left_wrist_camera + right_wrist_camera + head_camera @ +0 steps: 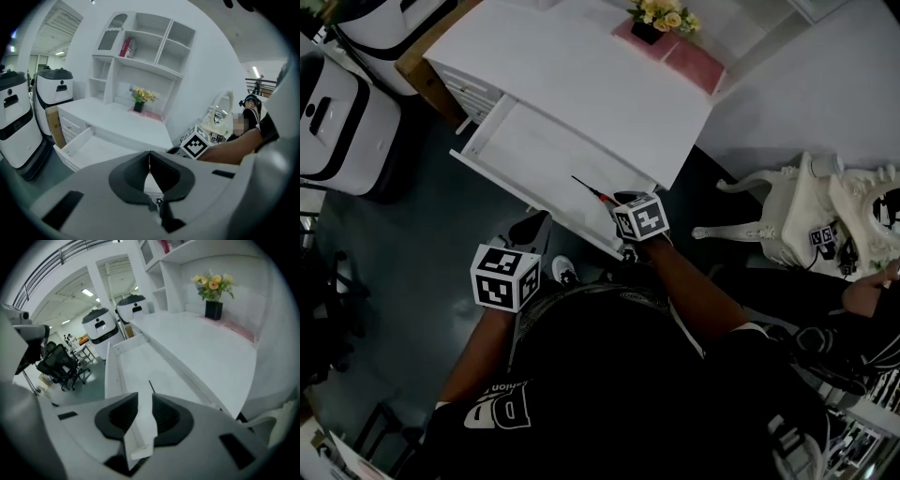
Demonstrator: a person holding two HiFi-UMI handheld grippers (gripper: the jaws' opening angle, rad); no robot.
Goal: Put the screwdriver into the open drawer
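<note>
1. The right gripper (pixel 145 399) hangs over the near end of the open drawer (pixel 539 150). Its jaws stand partly apart and grip nothing; only the drawer's white wall shows in the gap.
2. The left gripper (pixel 149 159) is outside the drawer, in front of it. Its pads meet at the tips and hold nothing.
3. The screwdriver (pixel 589 188) lies on the drawer's floor, near the end under the right gripper.
4. The head view shows its red handle just beside the right gripper's jaws. The right gripper view shows only the thin dark shaft above the jaws.
5. The left gripper view takes in the whole drawer and the right gripper's marker cube, but I cannot make out the screwdriver there.
6. Its long axis runs roughly parallel to the drawer's front rim, with the tip pointing along the drawer, away from the right gripper.
</note>
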